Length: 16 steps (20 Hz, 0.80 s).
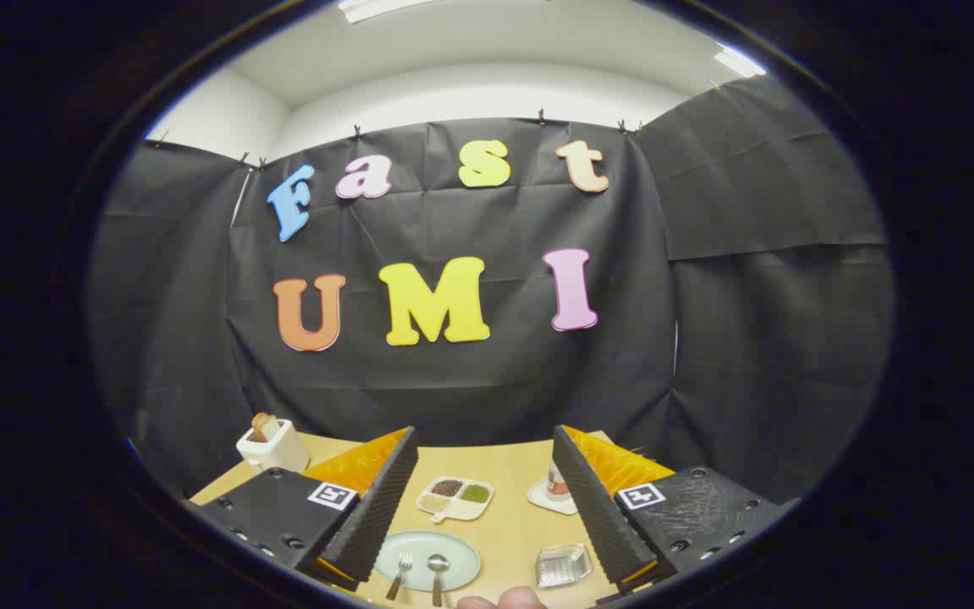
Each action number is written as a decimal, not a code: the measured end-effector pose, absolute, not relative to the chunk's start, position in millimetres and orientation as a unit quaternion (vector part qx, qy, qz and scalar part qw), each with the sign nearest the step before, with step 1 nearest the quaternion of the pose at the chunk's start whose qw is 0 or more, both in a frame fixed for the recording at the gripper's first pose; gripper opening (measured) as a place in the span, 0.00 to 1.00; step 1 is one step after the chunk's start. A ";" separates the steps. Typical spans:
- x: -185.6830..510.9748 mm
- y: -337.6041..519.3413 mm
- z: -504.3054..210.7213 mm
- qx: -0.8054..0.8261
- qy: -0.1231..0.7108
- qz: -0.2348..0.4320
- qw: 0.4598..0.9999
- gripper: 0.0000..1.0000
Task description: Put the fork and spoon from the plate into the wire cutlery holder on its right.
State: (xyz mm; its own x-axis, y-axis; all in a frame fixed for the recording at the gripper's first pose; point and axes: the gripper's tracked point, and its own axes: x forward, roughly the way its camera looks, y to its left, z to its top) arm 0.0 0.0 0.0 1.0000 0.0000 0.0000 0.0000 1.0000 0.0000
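A pale green plate (pixel 457 550) lies on the wooden table, low between my two fingers. On it rest a fork (pixel 401 573) on the left and a spoon (pixel 437 575) on the right, handles pointing toward me. To the plate's right sits the wire cutlery holder (pixel 562 565), empty as far as I can see. My gripper (pixel 482 447) is open and held high above the table, with nothing between its fingers. Each finger (pixel 377 499) stands wide of the plate.
Beyond the plate is a white divided dish (pixel 455 497) with dark, green and pale fillings. A small cup on a white saucer (pixel 553 492) stands at the right finger. A white toaster (pixel 272 446) with bread is at the back left. A hand (pixel 504 600) shows at the near edge.
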 end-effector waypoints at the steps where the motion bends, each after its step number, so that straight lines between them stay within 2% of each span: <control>1: -1.9 1.4 -0.5 -0.005 0.000 0.000 1.000 0.96; 12: -5.5 13.7 -18.4 -0.019 0.040 0.007 0.999 0.95; 16: 2.1 16.3 -40.5 -0.021 0.081 0.013 0.996 0.96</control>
